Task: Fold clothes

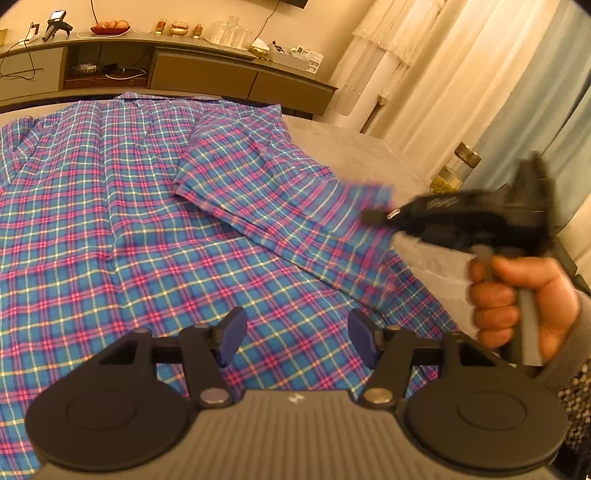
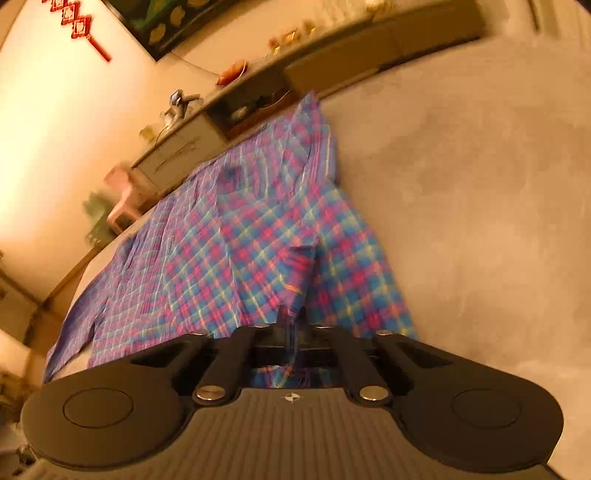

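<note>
A blue, pink and yellow plaid shirt point(image 1: 122, 206) lies spread on a grey surface point(image 1: 354, 147). One sleeve point(image 1: 236, 162) is folded in across its body. My left gripper point(image 1: 295, 338) is open and empty, low over the shirt's near part. My right gripper point(image 2: 293, 317) is shut on a fold of the shirt's edge point(image 2: 301, 269) and holds it lifted. The right gripper also shows in the left wrist view point(image 1: 373, 216) at the right, blurred, with the plaid cloth at its tip.
A long low cabinet point(image 1: 207, 70) runs along the far wall with a fruit plate point(image 1: 110, 27), glasses and boxes on top. Curtains point(image 1: 461, 85) hang at the right. A glass jar point(image 1: 456, 170) stands by them. A pink stool point(image 2: 123, 199) stands beyond the surface's left edge.
</note>
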`<state>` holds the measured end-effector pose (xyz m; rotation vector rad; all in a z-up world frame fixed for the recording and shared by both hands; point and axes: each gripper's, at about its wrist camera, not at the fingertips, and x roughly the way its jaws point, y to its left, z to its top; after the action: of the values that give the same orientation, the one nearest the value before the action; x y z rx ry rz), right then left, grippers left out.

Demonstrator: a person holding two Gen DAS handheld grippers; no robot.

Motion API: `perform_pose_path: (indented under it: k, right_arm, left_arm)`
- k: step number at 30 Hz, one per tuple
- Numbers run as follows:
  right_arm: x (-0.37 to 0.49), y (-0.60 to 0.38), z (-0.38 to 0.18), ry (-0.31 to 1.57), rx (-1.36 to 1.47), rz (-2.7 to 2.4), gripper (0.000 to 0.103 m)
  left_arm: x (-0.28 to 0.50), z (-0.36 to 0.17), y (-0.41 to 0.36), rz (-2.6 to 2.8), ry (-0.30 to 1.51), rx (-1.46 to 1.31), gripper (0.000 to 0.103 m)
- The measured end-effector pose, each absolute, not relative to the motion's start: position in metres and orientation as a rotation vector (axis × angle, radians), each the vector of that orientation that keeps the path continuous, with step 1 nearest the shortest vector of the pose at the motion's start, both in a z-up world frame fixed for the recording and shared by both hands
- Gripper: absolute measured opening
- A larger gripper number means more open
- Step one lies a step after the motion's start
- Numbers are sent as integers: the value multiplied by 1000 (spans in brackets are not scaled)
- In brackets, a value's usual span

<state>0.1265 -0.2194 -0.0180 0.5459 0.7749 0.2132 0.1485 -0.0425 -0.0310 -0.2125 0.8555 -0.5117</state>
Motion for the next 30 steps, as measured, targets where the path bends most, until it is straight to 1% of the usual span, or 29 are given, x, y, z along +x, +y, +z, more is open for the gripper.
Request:
perform_pose_path:
  k: [3, 6, 9, 13, 17, 20, 24, 25, 27, 29, 30]
  right_arm:
    - [88, -239, 2, 689, 645, 165, 0]
    - [56, -243, -13, 747, 694, 121, 0]
    - [28, -244, -30, 761, 758, 42, 0]
    - [11, -246, -43, 777, 801, -7, 0]
    - [0, -239, -42, 785, 794, 11, 0]
    - [-9, -238, -42, 785, 767, -3, 0]
    - [-7, -243, -46, 829, 748, 21, 1]
    - [-6, -244, -47, 841, 743, 28, 3]
    - [-10, -250, -32, 803, 720, 30, 8]
    - [-15, -254, -7, 706, 636, 10, 19]
    - [-12, -252, 4, 662, 568, 16, 21]
  left_arm:
    - [149, -29, -34, -505, 849, -245, 62]
    - [151, -30, -33, -502, 850, -243, 62]
    - [148, -31, -32, -472, 848, -207, 62]
    - [142, -27, -34, -440, 816, -153, 62]
    - [140, -12, -43, -419, 760, -45, 62]
    - [151, 6, -53, -432, 740, -7, 65]
    - [179, 29, -81, -443, 708, 94, 65]
    - [188, 34, -91, -446, 696, 128, 65]
    - [207, 42, -111, -441, 671, 186, 65]
    - [232, 44, -131, -436, 658, 241, 65]
    - [244, 44, -140, -428, 651, 268, 65]
